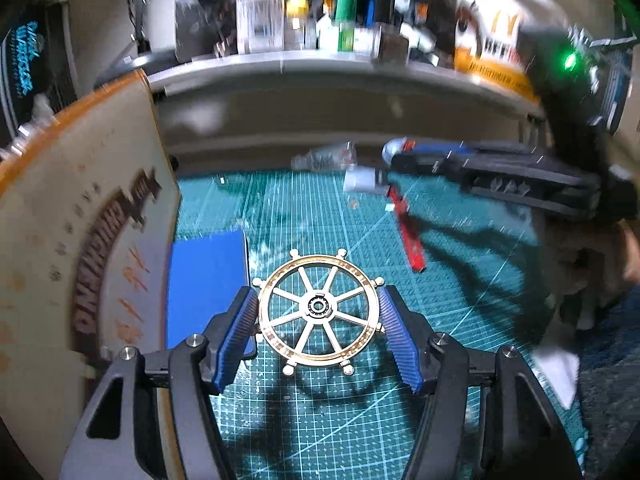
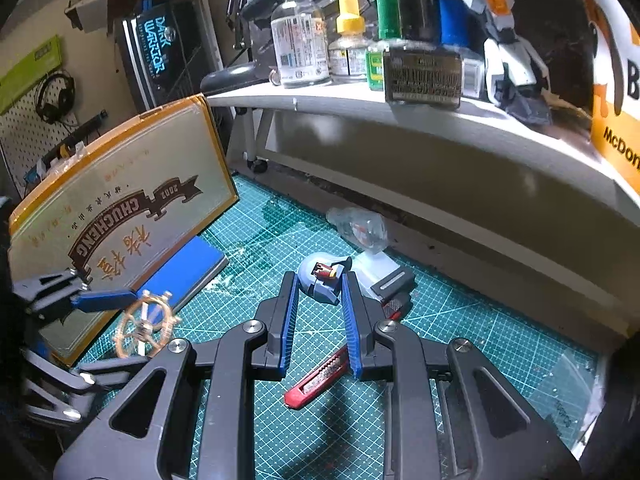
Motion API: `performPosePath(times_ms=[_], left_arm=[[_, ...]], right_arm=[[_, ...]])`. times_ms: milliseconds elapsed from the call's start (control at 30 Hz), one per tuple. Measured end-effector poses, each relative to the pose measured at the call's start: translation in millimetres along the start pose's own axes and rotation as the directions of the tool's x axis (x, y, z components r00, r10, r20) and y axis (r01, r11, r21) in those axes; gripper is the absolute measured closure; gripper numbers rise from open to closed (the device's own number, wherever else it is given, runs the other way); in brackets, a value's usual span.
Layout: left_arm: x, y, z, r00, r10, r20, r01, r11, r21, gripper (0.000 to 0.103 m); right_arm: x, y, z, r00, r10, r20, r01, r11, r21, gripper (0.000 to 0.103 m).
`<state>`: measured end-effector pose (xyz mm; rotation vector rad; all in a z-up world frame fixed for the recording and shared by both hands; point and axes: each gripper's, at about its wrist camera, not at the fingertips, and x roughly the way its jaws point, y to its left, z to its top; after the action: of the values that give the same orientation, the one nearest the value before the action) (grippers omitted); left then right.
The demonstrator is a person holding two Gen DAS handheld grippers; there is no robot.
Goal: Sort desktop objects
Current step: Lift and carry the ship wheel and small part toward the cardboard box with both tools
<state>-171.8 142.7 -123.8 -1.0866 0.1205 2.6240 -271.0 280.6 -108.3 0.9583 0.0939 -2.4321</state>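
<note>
1. Left wrist view: the left gripper [image 1: 318,312] sits at lower centre, its blue ribbed pads [image 1: 240,328] pressed on opposite sides of the rim of a gold ship's-wheel ornament [image 1: 320,308], which is clamped between them above the green cutting mat [image 1: 280,208].
2. Same view, left side: a cream box with an orange edge [image 1: 80,240] stands tilted, and a blue block [image 1: 204,280] lies at its foot on the mat.
3. Upper right of that view: the right gripper [image 1: 390,156] reaches in, blurred, with a grey-blue model part at its tips; a red utility knife [image 1: 408,232] lies on the mat below it.
4. Right wrist view: the right gripper [image 2: 320,276] at centre has its jaws drawn close, the tips pinching the grey-blue model part [image 2: 320,280] from both sides.
5. The red utility knife [image 2: 320,376] lies on the cutting mat [image 2: 460,320] under that gripper; a crumpled clear bag [image 2: 356,224] lies beyond, near the white shelf [image 2: 440,136].
6. Lower left of this view: the left gripper [image 2: 132,312] carries the ship's-wheel ornament [image 2: 144,328] in front of the box [image 2: 120,208].
7. Bottles [image 2: 298,40] stand in a row on the shelf, upper centre.
</note>
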Motion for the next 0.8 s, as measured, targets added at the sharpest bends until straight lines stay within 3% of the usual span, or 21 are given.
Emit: performPosePath(times_ms=[200,400,633,800], left_arm=[[-37.9,-2.5,17.3,0.995,-0.016,0.103,0.015,1.000,0.016,0.040],[-62.8,-2.8,29.4,0.985,-0.033,0.172,0.029,0.999,0.026,0.040],[-89.4,-5.2,27.5,0.974,-0.082,0.211,0.075,0.996,0.040,0.040],[-113.3,-3.0,22.3,0.964,-0.101,0.247,0.092,0.995,0.049,0.040]], right_arm=[[-24.2,-8.2,14.1,0.998,0.011,0.067,-0.017,0.997,0.075,0.083],[-64.5,7.9,15.8,0.993,-0.088,0.079,0.083,0.994,0.067,0.083],[-146.7,53.1,5.0,0.956,-0.261,0.131,0.251,0.964,0.089,0.083],[-199.7,82.3,-7.7,0.926,-0.331,0.182,0.310,0.941,0.134,0.083]])
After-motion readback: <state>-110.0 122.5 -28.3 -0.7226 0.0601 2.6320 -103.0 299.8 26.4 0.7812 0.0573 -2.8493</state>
